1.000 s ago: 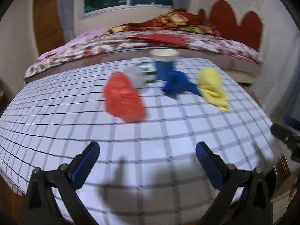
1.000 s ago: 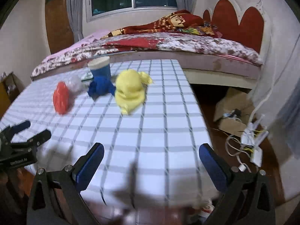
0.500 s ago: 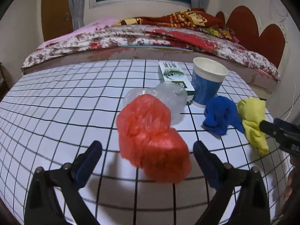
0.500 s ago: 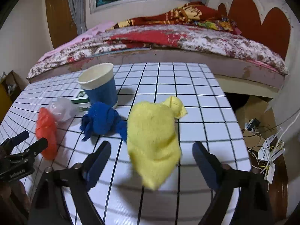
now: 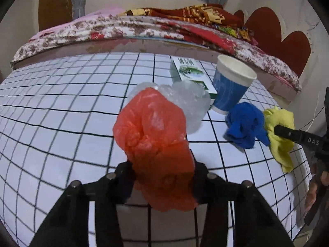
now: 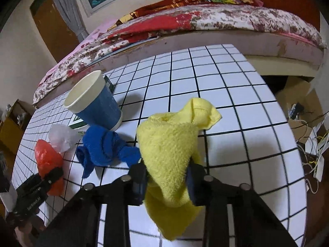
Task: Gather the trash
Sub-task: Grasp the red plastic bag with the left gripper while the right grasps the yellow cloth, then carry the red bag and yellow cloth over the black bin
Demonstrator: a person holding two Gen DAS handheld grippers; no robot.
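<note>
My left claw is pinched on the red plastic bag at its near end; the bag looks light, crinkly and slippery, so I judge a bite deep into the bunched folds safest. My right claw is clamped on the yellow cloth, soft and limp, sagging below the fingers. Both lie on the checked table. The blue cloth sits between them, the blue cup just beyond it.
</note>
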